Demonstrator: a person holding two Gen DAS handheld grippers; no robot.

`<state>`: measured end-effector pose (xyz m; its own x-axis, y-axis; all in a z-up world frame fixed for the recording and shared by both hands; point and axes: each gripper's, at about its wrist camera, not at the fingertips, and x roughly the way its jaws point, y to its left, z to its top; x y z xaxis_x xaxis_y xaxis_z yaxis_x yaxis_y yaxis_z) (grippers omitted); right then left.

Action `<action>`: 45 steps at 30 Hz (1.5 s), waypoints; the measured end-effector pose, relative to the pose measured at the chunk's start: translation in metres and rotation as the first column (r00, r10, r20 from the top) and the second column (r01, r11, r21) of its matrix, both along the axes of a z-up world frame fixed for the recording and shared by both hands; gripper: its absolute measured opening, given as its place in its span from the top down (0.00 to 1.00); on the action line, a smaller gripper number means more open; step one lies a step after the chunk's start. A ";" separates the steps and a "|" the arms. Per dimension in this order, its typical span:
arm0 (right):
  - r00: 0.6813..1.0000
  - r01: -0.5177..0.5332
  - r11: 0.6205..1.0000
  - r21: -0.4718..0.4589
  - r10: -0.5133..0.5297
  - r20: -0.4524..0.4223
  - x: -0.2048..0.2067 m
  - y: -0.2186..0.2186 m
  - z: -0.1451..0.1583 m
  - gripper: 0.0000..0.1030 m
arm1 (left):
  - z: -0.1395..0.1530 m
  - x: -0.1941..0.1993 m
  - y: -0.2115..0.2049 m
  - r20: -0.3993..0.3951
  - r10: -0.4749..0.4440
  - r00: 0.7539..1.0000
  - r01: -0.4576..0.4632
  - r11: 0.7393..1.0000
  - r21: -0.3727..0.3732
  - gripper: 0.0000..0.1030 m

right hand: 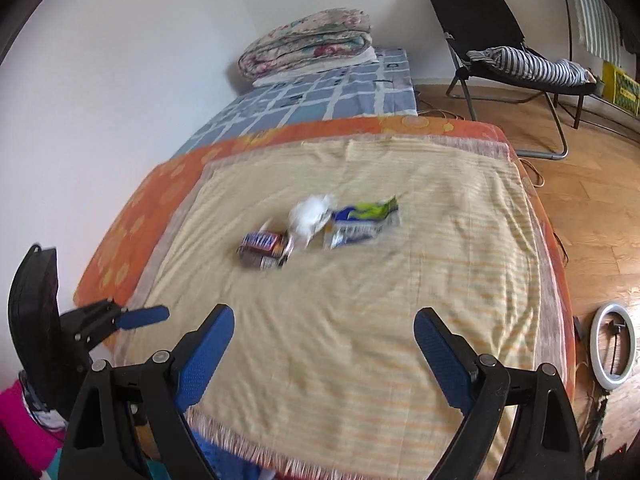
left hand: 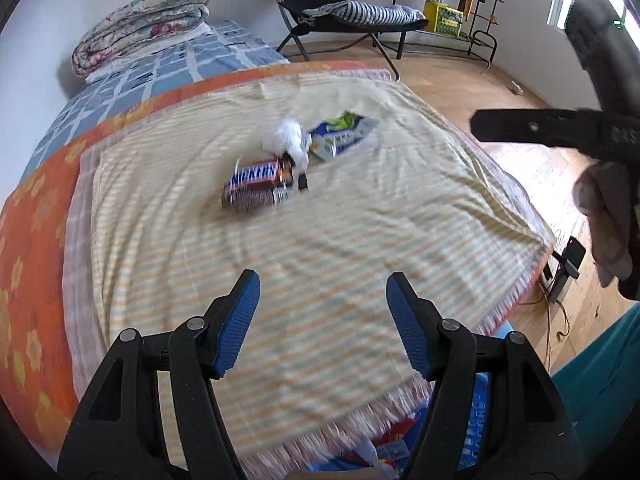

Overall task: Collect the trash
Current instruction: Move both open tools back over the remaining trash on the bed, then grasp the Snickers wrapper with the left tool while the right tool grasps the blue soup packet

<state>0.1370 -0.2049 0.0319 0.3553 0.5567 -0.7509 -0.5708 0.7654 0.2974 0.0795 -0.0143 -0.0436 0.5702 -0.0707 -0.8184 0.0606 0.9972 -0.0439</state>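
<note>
Three pieces of trash lie together in the middle of a striped yellow cloth [left hand: 280, 264] on a bed: a brown and blue candy wrapper [left hand: 256, 186] [right hand: 264, 248], a crumpled white tissue [left hand: 290, 140] [right hand: 312, 216], and a blue, white and green wrapper [left hand: 340, 134] [right hand: 362, 222]. My left gripper [left hand: 322, 316] is open and empty above the near part of the cloth. My right gripper [right hand: 324, 354] is open and empty, also short of the trash. The left gripper also shows at the left of the right wrist view [right hand: 140, 318].
A blue basket [left hand: 476, 420] with some items sits below the bed's near edge. A folded quilt [right hand: 308, 42] lies at the bed's far end. A black chair [right hand: 504, 56] with a striped cushion stands on the wood floor. A ring light [right hand: 612, 344] lies on the floor.
</note>
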 end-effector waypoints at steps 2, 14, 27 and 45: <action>1.000 -0.011 1.000 0.028 0.011 -0.011 0.018 0.005 -0.001 0.10 | 0.001 0.014 0.007 0.006 0.006 1.000 -0.006 1.000 -0.005 0.34; 0.997 -0.031 0.998 0.060 0.035 -0.070 0.114 0.048 -0.032 0.27 | -0.009 0.092 0.067 0.011 0.046 0.999 -0.044 0.991 -0.123 0.34; 0.981 -0.105 0.994 0.035 0.109 -0.158 0.172 0.112 -0.087 0.35 | -0.041 0.140 0.082 -0.069 -0.026 0.997 0.012 0.980 -0.198 0.34; 0.946 -0.128 0.992 0.011 0.125 -0.299 0.165 0.101 -0.109 0.35 | -0.057 0.111 0.062 -0.169 -0.109 0.980 0.081 0.983 -0.165 0.34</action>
